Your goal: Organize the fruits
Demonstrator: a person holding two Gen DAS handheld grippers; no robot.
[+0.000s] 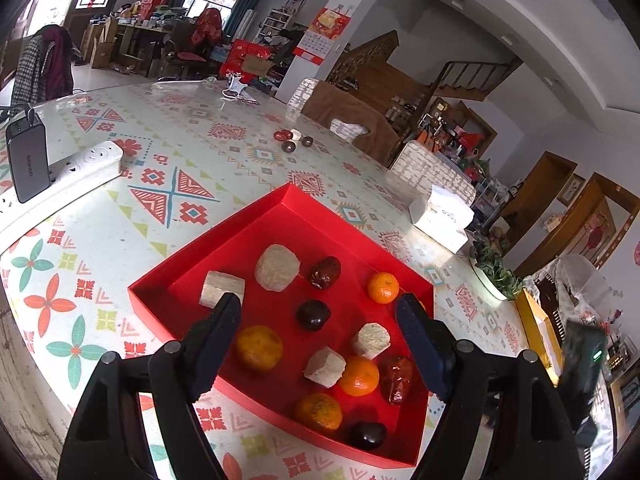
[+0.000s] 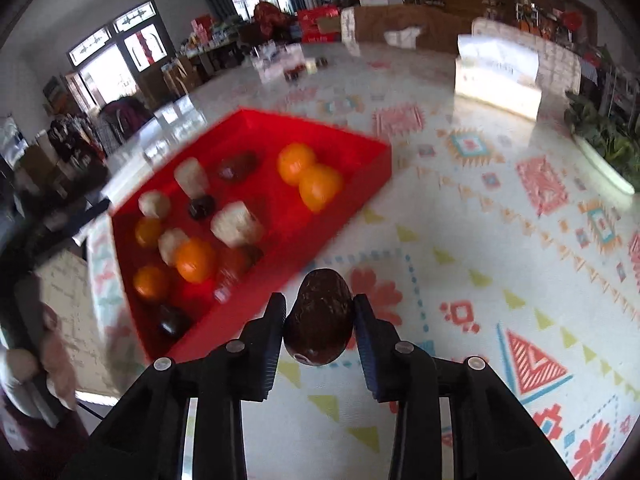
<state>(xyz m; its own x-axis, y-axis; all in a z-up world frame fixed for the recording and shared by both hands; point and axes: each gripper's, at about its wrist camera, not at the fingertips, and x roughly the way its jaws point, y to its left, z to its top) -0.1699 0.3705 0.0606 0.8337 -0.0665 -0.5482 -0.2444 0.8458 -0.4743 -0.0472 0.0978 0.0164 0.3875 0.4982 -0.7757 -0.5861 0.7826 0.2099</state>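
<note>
Right tongs (image 2: 319, 312): clamped on a dark brown fruit (image 2: 319, 318), right of the red tray (image 2: 360, 184).
Left tongs (image 1: 319, 314): wide, empty, over the tray.

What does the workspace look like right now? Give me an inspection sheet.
Surface: table under a patterned cloth with geometric and flower prints.
Job's things: red tray holding oranges, pale cake-like blocks, wrinkled red dates and dark round fruits; one dark brown fruit is outside the tray.
Clutter: tissue box, potted plant, small dark and red items at the far edge.
Grippers: left tongs open, empty, above the tray; right tongs shut on the dark brown fruit, above the cloth beside the tray.
Cables: power strip with a dark adapter plugged in.
Surroundings: chairs, staircase, wall calendar, stacked boxes.
</note>
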